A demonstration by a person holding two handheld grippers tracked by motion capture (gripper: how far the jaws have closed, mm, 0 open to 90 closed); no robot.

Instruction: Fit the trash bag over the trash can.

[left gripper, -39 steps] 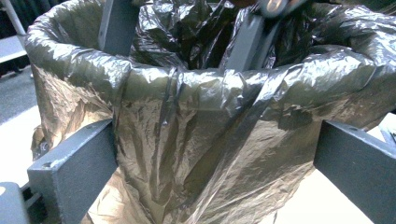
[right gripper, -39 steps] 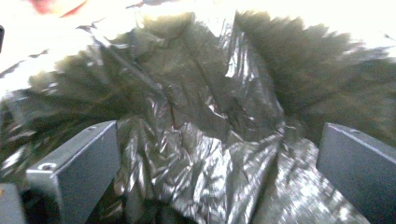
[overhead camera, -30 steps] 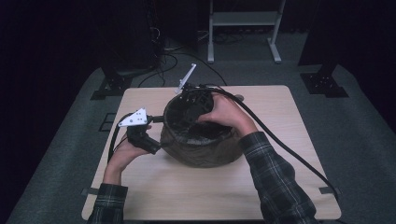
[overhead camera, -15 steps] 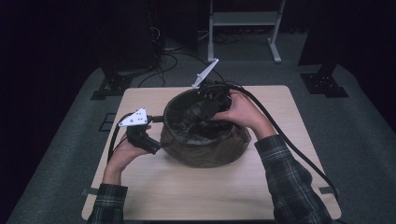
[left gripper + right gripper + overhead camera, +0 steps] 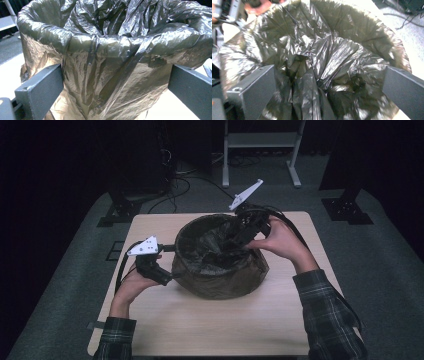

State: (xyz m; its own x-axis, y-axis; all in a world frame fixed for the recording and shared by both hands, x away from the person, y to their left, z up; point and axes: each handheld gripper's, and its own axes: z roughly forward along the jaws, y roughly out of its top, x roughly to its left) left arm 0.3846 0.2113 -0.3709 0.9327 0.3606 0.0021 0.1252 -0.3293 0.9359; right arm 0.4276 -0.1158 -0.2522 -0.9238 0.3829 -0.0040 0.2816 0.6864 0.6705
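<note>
A round bin lined with a dark, crinkled plastic bag (image 5: 220,270) stands in the middle of the wooden table (image 5: 200,325). The bag's edge is folded down over the bin's rim, and its middle bunches up inside (image 5: 319,57). My left gripper (image 5: 169,262) sits at the bin's left side, open, with the bag's outer wall (image 5: 112,50) between its wide-set jaws. My right gripper (image 5: 239,234) is at the far right of the rim, tilted down into the bin, open over the crumpled liner. Neither gripper's (image 5: 116,68) (image 5: 329,68) jaws pinch the plastic.
Black cables (image 5: 295,227) trail from both grippers across the table. A white metal stand (image 5: 260,140) and more cables lie on the floor beyond the far edge. Black stand feet (image 5: 347,210) flank the table's back corners. Bare tabletop lies in front of the bin.
My right gripper has moved from above the bin's left-middle across to the far right rim. The left gripper and the bin have stayed put.
</note>
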